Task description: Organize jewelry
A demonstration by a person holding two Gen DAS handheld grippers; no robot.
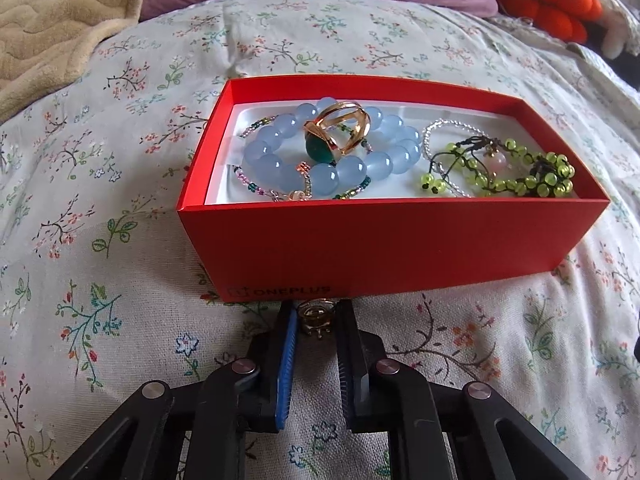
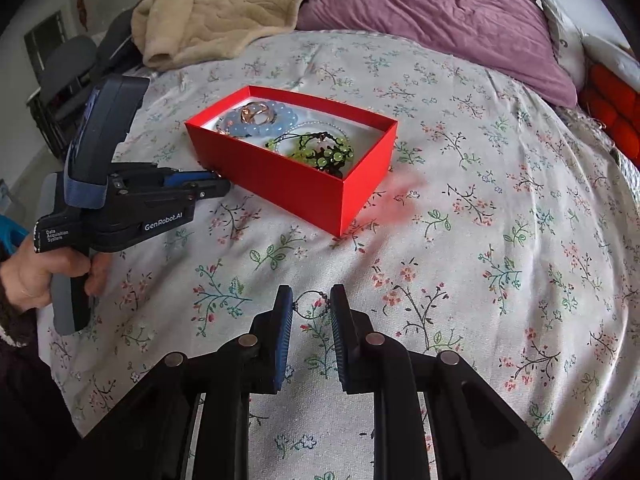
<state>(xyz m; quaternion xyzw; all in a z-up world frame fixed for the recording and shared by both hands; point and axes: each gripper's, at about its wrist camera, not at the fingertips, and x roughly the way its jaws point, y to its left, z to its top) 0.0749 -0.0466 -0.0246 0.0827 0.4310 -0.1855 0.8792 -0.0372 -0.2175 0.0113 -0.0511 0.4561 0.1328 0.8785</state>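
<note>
left gripper fingers pinch a ring beside the red box.

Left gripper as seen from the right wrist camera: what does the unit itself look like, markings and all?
The left gripper is a black pistol-grip unit with a grey handle, a dark blue top housing and a blue strap. White lettering reads "GenRobot.AI" and "Data Acquisition System". Its fingers are black with blue ribbed pads. The bare hand holding it emerges from a dark sleeve. No cables show.
</note>
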